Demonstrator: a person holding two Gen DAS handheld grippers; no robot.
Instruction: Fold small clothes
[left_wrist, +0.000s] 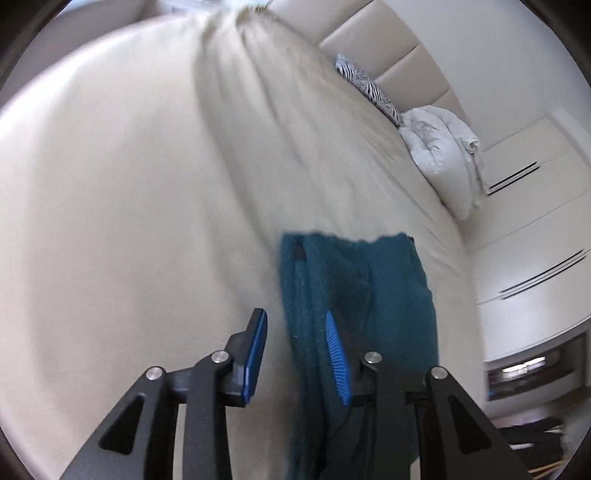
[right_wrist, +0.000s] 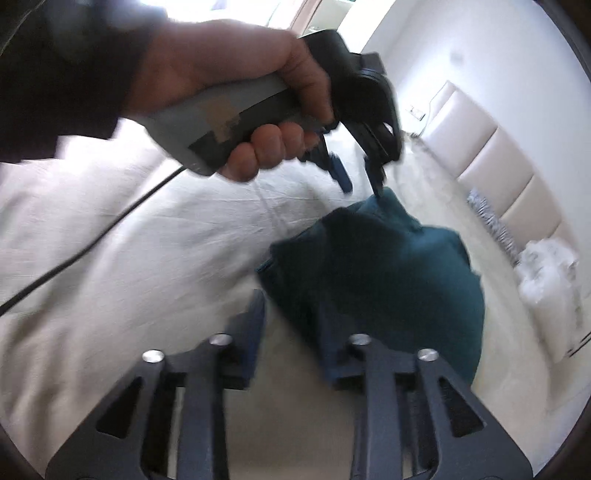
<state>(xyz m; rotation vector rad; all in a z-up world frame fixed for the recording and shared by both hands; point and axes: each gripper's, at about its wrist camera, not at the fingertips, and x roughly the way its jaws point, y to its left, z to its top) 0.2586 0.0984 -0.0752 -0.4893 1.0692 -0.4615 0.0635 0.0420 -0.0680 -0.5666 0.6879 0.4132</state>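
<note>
A small teal garment (left_wrist: 354, 295) lies bunched on the cream bed sheet (left_wrist: 129, 221). In the left wrist view my left gripper (left_wrist: 295, 332) is open, its blue pads (left_wrist: 256, 354) spread, and the cloth drapes over the right finger. In the right wrist view the same garment (right_wrist: 376, 266) hangs or lies in front of my right gripper (right_wrist: 291, 314), which is open with its right finger against or under the cloth. The left gripper (right_wrist: 360, 182), held by a hand, is above the garment's top edge with its jaws apart.
A white folded duvet (left_wrist: 443, 155) and a zebra-patterned pillow (left_wrist: 369, 86) lie at the padded headboard (left_wrist: 388, 55). White wardrobe doors (left_wrist: 535, 221) stand to the right. A cable (right_wrist: 92, 240) trails from the left gripper's handle across the sheet (right_wrist: 110, 258).
</note>
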